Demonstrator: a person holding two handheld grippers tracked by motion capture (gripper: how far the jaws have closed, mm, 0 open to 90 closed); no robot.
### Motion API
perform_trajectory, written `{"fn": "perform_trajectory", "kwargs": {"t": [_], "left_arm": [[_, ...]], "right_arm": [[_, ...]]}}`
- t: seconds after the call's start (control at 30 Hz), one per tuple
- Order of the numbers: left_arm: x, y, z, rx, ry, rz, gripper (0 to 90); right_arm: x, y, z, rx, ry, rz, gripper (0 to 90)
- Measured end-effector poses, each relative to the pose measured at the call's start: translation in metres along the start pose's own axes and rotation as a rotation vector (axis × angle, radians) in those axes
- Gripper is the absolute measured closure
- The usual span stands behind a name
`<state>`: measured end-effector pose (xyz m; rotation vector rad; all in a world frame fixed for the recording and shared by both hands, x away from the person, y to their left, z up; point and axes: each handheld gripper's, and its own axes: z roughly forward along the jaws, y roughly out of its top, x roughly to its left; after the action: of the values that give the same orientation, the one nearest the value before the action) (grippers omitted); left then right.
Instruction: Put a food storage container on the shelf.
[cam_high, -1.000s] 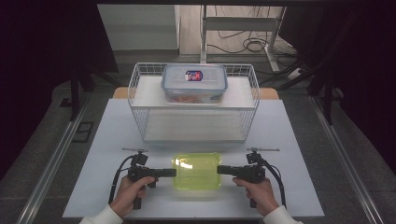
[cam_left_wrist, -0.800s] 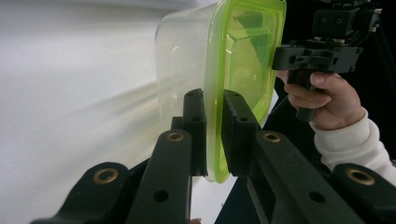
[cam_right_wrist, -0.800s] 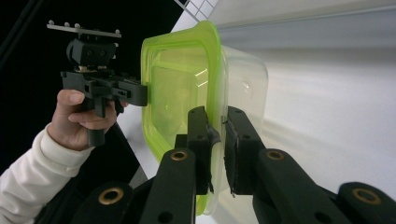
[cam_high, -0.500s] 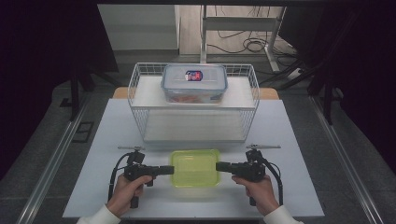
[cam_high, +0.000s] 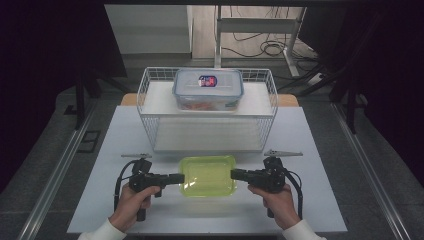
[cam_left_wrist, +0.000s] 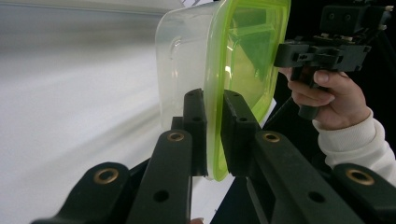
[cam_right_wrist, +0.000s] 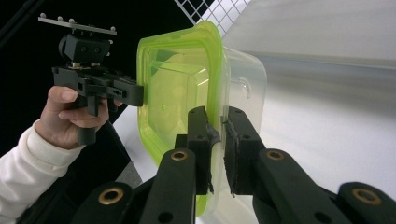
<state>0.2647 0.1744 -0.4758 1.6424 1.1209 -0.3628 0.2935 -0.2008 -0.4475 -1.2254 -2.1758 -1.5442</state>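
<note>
A clear box with a lime-green lid (cam_high: 207, 175) is at the front middle of the white table (cam_high: 310, 150). My left gripper (cam_high: 181, 178) is shut on its left rim and my right gripper (cam_high: 234, 174) is shut on its right rim. In the left gripper view the black jaws (cam_left_wrist: 213, 100) pinch the green lid edge (cam_left_wrist: 243, 51), with the other gripper (cam_left_wrist: 280, 53) at the far rim. The right gripper view mirrors this: jaws (cam_right_wrist: 215, 116) clamp the box (cam_right_wrist: 177, 93), and the left gripper (cam_right_wrist: 140, 95) holds the opposite side. I cannot tell whether the box touches the table.
A white wire basket (cam_high: 150, 125) stands behind the box across the table's middle. On its raised back shelf sits a clear container with a grey-blue lid (cam_high: 208, 87). Bare table lies to either side of the hands.
Both grippers and the green-lidded box have shifted slightly away from the person, toward the basket. The bright glare on the lid is gone.
</note>
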Motion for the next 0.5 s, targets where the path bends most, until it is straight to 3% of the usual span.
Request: {"fn": "perform_trajectory", "kwargs": {"t": [0.5], "left_arm": [[-0.015,0.02,-0.013,-0.029,-0.007,0.029,81.9]], "right_arm": [[0.013,0.017,-0.007,-0.039,0.002,-0.05,80.6]]}}
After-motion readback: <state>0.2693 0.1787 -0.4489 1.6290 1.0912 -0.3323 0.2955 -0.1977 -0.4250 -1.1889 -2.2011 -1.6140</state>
